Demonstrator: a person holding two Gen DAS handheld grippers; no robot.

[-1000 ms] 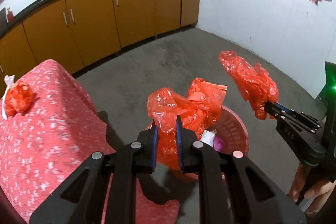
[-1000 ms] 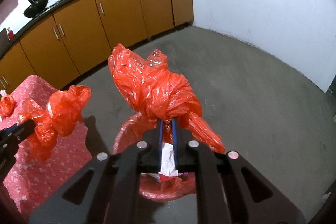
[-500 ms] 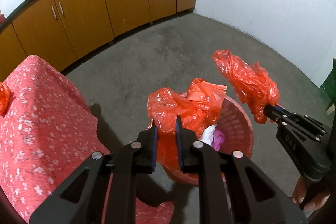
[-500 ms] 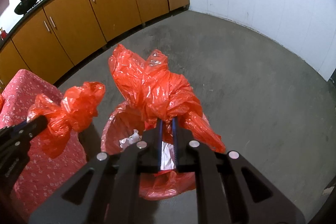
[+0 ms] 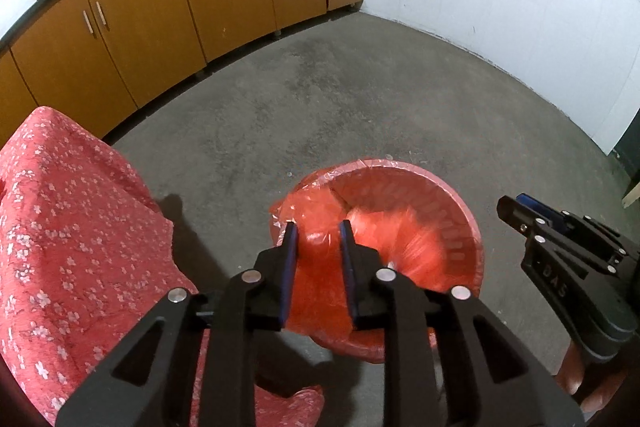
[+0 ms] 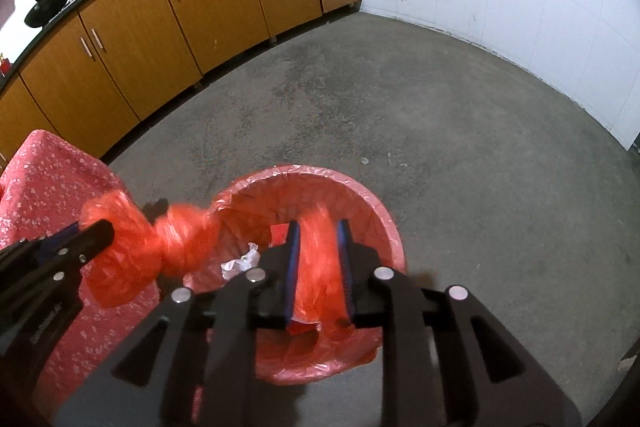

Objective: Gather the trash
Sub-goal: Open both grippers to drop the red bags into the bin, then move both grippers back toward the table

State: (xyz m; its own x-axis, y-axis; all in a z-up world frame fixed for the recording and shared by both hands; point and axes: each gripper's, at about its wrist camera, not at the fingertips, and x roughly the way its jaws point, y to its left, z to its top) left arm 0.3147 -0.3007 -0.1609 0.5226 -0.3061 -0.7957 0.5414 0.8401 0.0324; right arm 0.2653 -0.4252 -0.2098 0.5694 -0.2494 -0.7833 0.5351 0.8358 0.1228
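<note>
Both ends of the red bag, lifted over the bin a moment ago, are now let go and drop blurred into it. The left claw is opening to a narrow gap, with plastic between its pads but slipping free. The right claw is opening narrowly too, a red strip sliding out. I think the bag is not tied yet.
</note>
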